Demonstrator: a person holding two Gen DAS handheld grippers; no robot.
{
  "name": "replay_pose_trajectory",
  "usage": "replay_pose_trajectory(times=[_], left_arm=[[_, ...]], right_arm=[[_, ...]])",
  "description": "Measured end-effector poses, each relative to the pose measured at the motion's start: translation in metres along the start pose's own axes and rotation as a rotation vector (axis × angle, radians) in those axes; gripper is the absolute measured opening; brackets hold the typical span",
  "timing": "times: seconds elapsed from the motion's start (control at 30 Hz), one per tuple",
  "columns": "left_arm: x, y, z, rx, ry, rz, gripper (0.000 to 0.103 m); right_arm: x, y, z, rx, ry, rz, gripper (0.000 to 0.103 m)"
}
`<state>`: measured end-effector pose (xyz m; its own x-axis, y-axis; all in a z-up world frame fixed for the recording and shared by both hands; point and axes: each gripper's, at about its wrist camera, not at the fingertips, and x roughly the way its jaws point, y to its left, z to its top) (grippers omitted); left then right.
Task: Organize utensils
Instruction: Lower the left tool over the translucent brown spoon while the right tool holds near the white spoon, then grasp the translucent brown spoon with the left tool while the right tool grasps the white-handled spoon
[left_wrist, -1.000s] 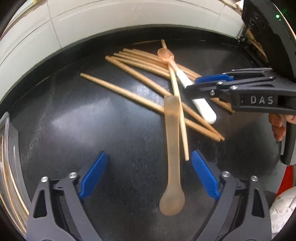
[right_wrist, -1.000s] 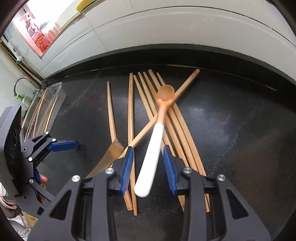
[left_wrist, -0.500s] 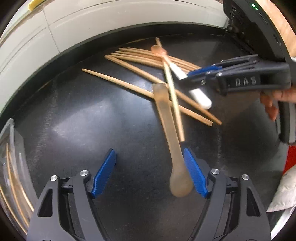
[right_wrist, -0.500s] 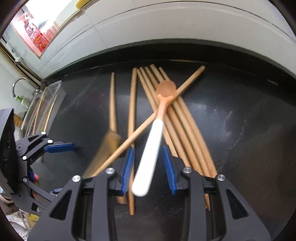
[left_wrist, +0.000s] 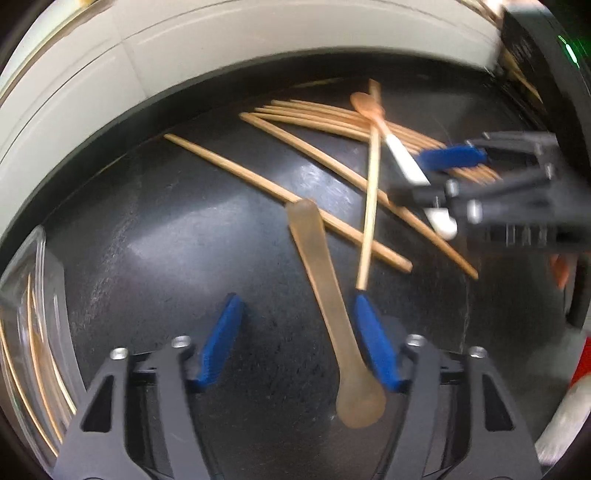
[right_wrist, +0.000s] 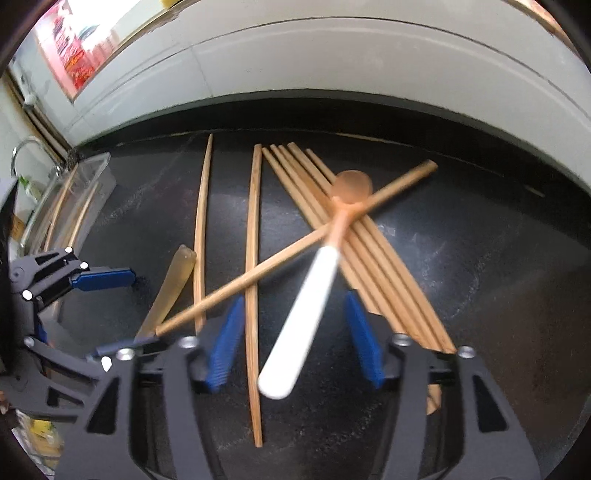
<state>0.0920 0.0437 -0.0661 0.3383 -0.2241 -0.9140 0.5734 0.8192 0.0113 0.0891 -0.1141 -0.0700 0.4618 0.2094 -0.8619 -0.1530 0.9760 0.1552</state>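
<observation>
Several wooden chopsticks (right_wrist: 364, 251) lie scattered on a black counter (right_wrist: 461, 229). A white-handled spoon (right_wrist: 306, 310) with an orange bowl lies across them, between the open jaws of my right gripper (right_wrist: 293, 336). One chopstick (right_wrist: 280, 254) crosses under it. A translucent amber spoon (left_wrist: 325, 291) lies between the open jaws of my left gripper (left_wrist: 297, 338), close to the right finger. The chopsticks (left_wrist: 332, 118), the white-handled spoon (left_wrist: 402, 158) and the right gripper (left_wrist: 436, 173) also show in the left wrist view.
A clear plastic tray (left_wrist: 33, 332) holding chopsticks stands at the left; it also shows in the right wrist view (right_wrist: 70, 199). A pale tiled wall (right_wrist: 332, 62) runs behind the counter. The left gripper (right_wrist: 107, 277) shows at the left of the right wrist view.
My right gripper has opened wider around the white-handled spoon. My left gripper has narrowed and shifted, so the amber spoon now lies near its right finger.
</observation>
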Motion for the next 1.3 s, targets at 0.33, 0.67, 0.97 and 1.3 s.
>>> replay_pose_trajectory(times=[0.33, 0.67, 0.97, 1.3], left_arm=[[-0.011, -0.006, -0.021, -0.005, -0.064, 0.053, 0.036], [-0.016, 0.009, -0.032, -0.052, -0.076, 0.14, 0.016], [0.001, -0.032, -0.016, 0.101, -0.102, 0.342, 0.013], [-0.008, 0.014, -0.02, -0.174, -0.144, 0.079, 0.011]], right_arm=[[-0.002, -0.02, 0.0, 0.015, -0.029, -0.024, 0.073], [-0.007, -0.039, 0.001, 0.115, -0.059, -0.038, 0.046], [0.0, -0.012, 0.0, 0.104, -0.111, -0.137, 0.017], [-0.016, -0.037, -0.011, 0.211, -0.101, 0.02, 0.016]])
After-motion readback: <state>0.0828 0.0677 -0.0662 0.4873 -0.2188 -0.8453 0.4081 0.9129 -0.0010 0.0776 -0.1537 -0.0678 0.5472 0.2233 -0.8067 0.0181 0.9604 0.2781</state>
